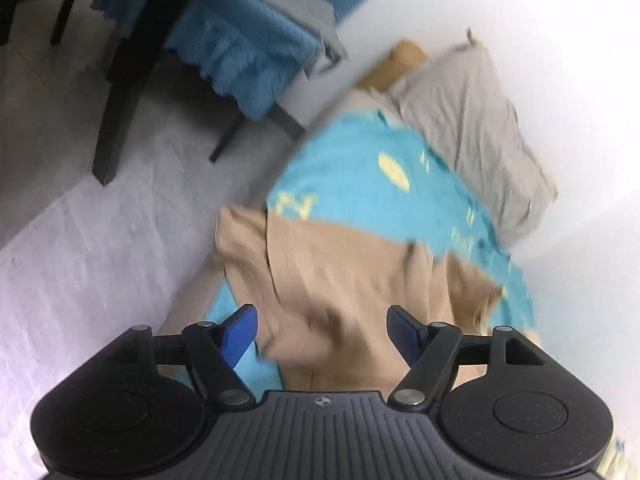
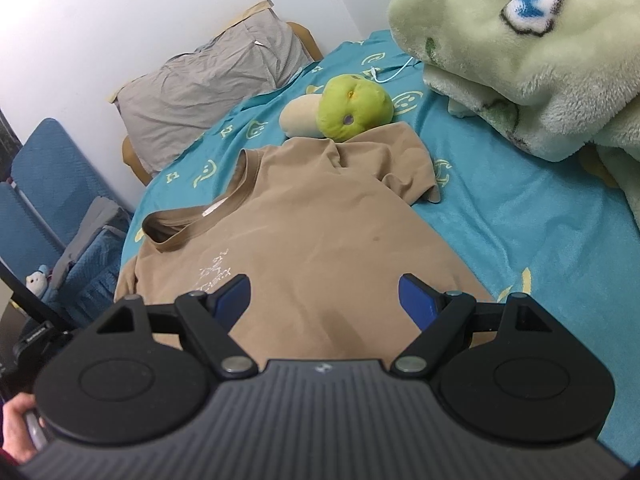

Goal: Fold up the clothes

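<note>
Both grippers sit closest to the lens, jaws wide apart, nothing between them. Left gripper (image 1: 322, 330) hovers over a bunched part of the tan t-shirt (image 1: 336, 280); that view is motion-blurred, so contact with the cloth cannot be told. Right gripper (image 2: 325, 302) hovers over the shirt's lower chest, blue fingertips (image 2: 234, 298) apart from each other with flat fabric showing between them.

Left wrist view, left to right: grey floor (image 1: 100, 240), dark chair legs (image 1: 120, 92), blue cloth (image 1: 240, 64) draped over a chair, then the tan shirt on the turquoise blanket (image 1: 352, 176) with yellow print, grey pillow (image 1: 472, 128) near the white wall (image 1: 560, 40).

Right wrist view, left to right: blue chairs (image 2: 44, 184) beside the bed, a small white toy (image 2: 37, 280) low down, grey pillow (image 2: 208, 88) at the head against the wall. The tan t-shirt (image 2: 320, 232) lies face up on the turquoise blanket (image 2: 520, 220), collar toward the pillow side, pale chest print just ahead of the left finger, one sleeve spread toward the green plush ball (image 2: 354, 106), which touches the shirt's shoulder edge. A cream plush piece (image 2: 298, 118) sits against the ball. Large pale green plush toy (image 2: 520, 40) with a blue eye fills the upper right, resting on the blanket. A person's hand (image 2: 20, 424) grips the handle at the bottom left corner.
</note>
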A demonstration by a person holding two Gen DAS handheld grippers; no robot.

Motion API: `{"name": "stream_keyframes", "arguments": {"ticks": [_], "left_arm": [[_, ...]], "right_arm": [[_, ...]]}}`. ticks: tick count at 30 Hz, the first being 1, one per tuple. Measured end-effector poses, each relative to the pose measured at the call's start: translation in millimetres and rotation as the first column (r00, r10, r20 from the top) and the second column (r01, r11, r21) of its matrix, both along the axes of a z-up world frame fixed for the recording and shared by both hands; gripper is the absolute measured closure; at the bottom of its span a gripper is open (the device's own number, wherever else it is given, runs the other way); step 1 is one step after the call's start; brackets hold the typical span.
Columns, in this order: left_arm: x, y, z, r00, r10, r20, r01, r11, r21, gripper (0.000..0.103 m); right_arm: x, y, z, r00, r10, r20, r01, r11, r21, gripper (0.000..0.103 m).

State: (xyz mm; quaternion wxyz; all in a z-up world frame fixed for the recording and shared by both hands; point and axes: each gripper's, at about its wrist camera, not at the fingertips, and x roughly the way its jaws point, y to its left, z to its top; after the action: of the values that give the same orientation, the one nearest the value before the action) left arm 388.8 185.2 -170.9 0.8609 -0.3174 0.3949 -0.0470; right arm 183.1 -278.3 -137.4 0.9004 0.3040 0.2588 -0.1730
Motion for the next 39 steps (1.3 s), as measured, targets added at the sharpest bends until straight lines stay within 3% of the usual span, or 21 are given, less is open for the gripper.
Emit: {"name": "stream_keyframes", "arguments": {"ticks": [3, 4, 5, 7, 8, 11, 13, 15, 19, 21, 24, 26, 28, 30, 34, 37, 39], "left_arm": [[0.0, -14.1, -0.6, 1.0, 0.003, -0.024, -0.002, 0.998, 0.057, 0.034], [-0.9, -14.3, 0.6, 1.0, 0.011, -0.012, -0.01, 0.999, 0.045, 0.046], [-2.3, -13.7, 2.0, 1.0, 0.013, -0.007, -0.013, 1.0, 0.023, 0.068], [-1.6, -12.8, 6.7, 1.0, 0.004, -0.022, -0.004, 1.0, 0.018, 0.092], [-1.0, -12.1, 12.1, 1.0, -0.003, -0.012, 0.003, 0.999, 0.044, 0.096], [-1.3, -8.9, 32.6, 0.999, -0.021, 0.046, 0.016, 0.994, 0.104, 0.097], [1.8, 2.3, 37.2, 1.0, -0.008, 0.026, 0.005, 0.993, 0.115, 0.097], [9.1, 12.4, 36.0, 0.999, 0.032, -0.002, -0.031, 0.981, 0.191, 0.097], [20.1, 7.7, 15.5, 0.996, 0.032, -0.081, 0.0, 0.932, 0.363, 0.096], [18.5, -5.2, 15.2, 0.998, 0.01, -0.063, 0.018, 0.904, 0.427, 0.094], [-1.5, -22.6, 31.7, 1.0, -0.012, 0.007, 0.007, 0.882, 0.471, 0.084], [-18.3, -36.8, 50.1, 0.998, -0.05, 0.035, 0.026, 0.868, 0.495, 0.06], [-38.7, -52.3, 70.0, 0.993, -0.099, 0.066, 0.049, 0.848, 0.528, 0.047], [-66.7, -69.9, 90.5, 0.987, -0.137, 0.086, 0.07, 0.84, 0.538, 0.043], [-134.0, -99.1, 131.0, 0.969, -0.182, 0.167, 0.071, 0.853, 0.516, 0.016], [-187.2, -122.2, 152.1, 0.952, -0.189, 0.24, 0.052, 0.874, 0.483, 0.003], [-218.7, -135.8, 159.4, 0.942, -0.196, 0.274, 0.052, 0.888, 0.456, 0.0]], "right_arm": [[-0.2, 0.0, -0.4, 1.0, 0.0, -0.003, 0.0, 1.0, 0.001, 0.02], [-0.3, -0.4, -0.8, 1.0, -0.001, -0.005, 0.001, 1.0, 0.003, 0.02], [-0.4, -0.7, -1.1, 1.0, -0.002, -0.006, 0.002, 1.0, 0.005, 0.02], [-0.7, -1.3, -1.8, 1.0, -0.004, -0.008, 0.004, 1.0, 0.009, 0.02], [-0.8, -1.3, -2.1, 1.0, -0.004, -0.009, 0.004, 1.0, 0.011, 0.02], [-0.3, -0.7, -2.6, 1.0, 0.0, -0.01, 0.0, 1.0, 0.015, 0.02], [0.4, 1.5, -1.1, 1.0, 0.004, -0.004, -0.004, 1.0, -0.005, 0.02], [1.2, 5.6, 1.2, 1.0, 0.012, 0.001, -0.012, 0.999, -0.043, 0.02], [3.6, 9.5, -0.8, 0.999, 0.034, -0.008, -0.035, 0.998, -0.061, 0.02], [5.2, 10.9, -1.9, 0.998, 0.057, -0.015, -0.058, 0.996, -0.066, 0.02], [5.5, 15.3, -0.5, 0.995, 0.097, -0.017, -0.099, 0.991, -0.09, 0.02], [4.7, 20.4, 2.0, 0.992, 0.125, -0.019, -0.126, 0.985, -0.12, 0.02], [2.9, 24.8, 5.9, 0.987, 0.157, -0.017, -0.158, 0.978, -0.135, 0.02], [-2.1, 27.2, 13.5, 0.983, 0.185, -0.003, -0.183, 0.973, -0.139, 0.02], [-22.1, 24.4, 33.4, 0.975, 0.215, 0.051, -0.206, 0.967, -0.148, 0.02], [-39.9, 18.6, 43.7, 0.972, 0.222, 0.078, -0.208, 0.966, -0.156, 0.02], [-50.9, 15.9, 48.3, 0.972, 0.22, 0.083, -0.203, 0.963, -0.175, 0.02]]}}
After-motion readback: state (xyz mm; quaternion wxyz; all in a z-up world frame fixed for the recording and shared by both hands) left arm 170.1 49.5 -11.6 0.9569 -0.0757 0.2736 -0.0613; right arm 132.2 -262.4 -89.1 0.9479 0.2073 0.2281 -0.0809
